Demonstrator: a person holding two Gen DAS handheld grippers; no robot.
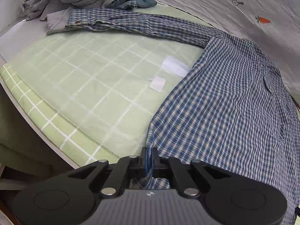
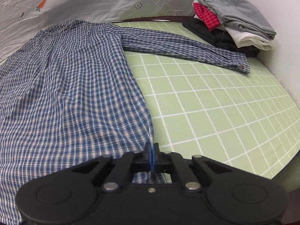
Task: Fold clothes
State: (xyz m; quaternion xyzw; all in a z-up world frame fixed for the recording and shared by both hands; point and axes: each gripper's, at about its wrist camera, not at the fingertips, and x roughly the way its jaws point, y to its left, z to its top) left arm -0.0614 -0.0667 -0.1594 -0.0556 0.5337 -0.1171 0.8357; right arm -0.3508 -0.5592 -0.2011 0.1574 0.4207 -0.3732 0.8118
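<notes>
Green checked bedsheet (image 2: 215,103) under flat blue plaid shirt (image 2: 75,93), sleeves outspread.

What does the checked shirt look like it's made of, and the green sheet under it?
Checked shirt: thin woven fabric, probably cotton, matte; it ripples and drapes softly. Green sheet: smooth woven cloth, likely cotton or a blend, matte, with a white grid.

This is a bedroom in a home. A bed (image 2: 215,112) with a green checked sheet fills the room, a carrot-print quilt (image 2: 93,1) lies along its far side, and folded clothes (image 2: 230,24) are stacked against the wall.
</notes>
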